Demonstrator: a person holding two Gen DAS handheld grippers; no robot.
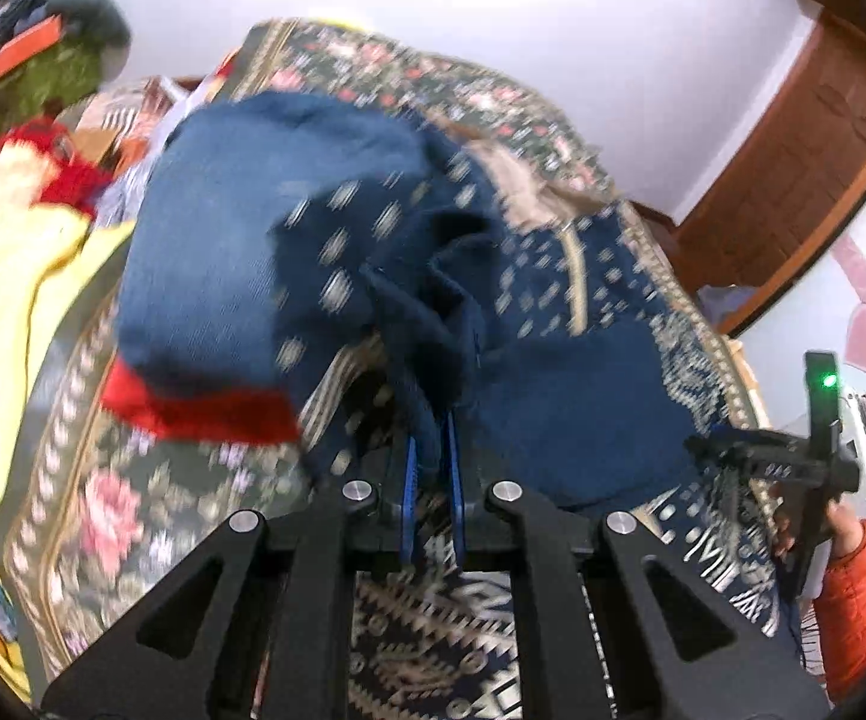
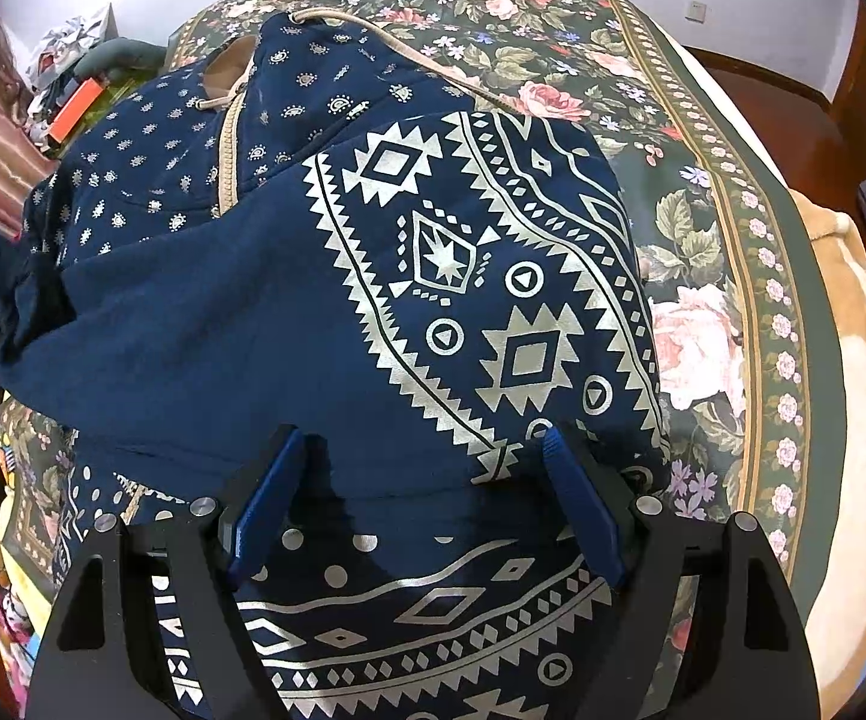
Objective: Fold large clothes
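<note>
The navy hoodie [image 2: 325,276] lies spread over a bed covered by a floral bedspread [image 2: 703,324], its silver geometric print facing up on the near part and small silver motifs dotting the far part. A tan drawstring [image 2: 433,69] trails from the hood end onto the bedspread.

In the left wrist view, the left tongs [image 1: 431,468] are pinched closed on a fold of the hoodie [image 1: 433,300], the dark cloth bunched between the blue pads [image 1: 410,480] and rising from them in a lifted ridge. That view is motion-blurred, so the exact part of the garment held is hard to tell; it may be a sleeve.

The right tongs [image 2: 427,504] stand wide open just above the printed fabric, their blue pads [image 2: 265,504] spread apart with the cloth lying flat between them and nothing gripped. The right tongs [image 1: 763,462] also show at the right edge of the left wrist view, held by a hand [image 1: 817,528] with an orange sleeve [image 1: 853,600].

Beyond the hoodie in the left view sit blue denim [image 1: 223,240], a red cloth [image 1: 193,414] beneath it and a yellow blanket [image 1: 7,330] at the bed's edge. A wooden door [image 1: 793,150] stands against the white wall.
</note>
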